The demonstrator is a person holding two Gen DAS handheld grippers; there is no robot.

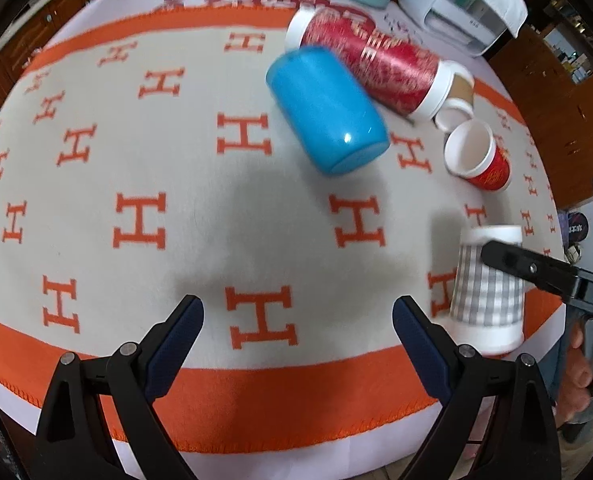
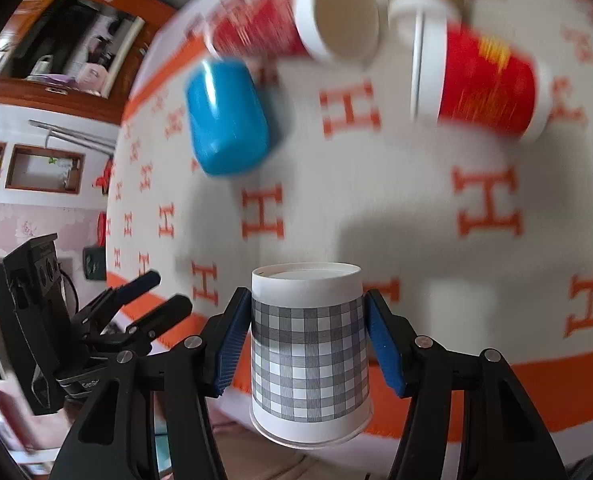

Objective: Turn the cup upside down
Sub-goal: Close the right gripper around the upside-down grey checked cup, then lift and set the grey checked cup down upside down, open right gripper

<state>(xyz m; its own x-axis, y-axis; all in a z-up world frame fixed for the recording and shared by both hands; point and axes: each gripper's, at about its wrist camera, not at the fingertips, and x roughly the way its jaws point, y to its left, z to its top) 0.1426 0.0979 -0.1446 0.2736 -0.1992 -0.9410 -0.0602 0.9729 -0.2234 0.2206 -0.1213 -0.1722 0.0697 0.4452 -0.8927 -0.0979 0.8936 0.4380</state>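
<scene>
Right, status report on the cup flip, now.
Right gripper shut on checked cup, base toward camera view's top. Left gripper open, empty. Blue cup and red cups lie farther off.

The cloth (image 1: 200, 184) on the surface carries a repeated orange letter "H" all over its pale field. The right hand-held gripper (image 1: 492, 254) shows white letters "DAS" on its black body, cut off at the picture's edge. Gold characters on the red cup (image 1: 492, 172) and the red tube (image 1: 388, 64) are too blurred to read.
</scene>
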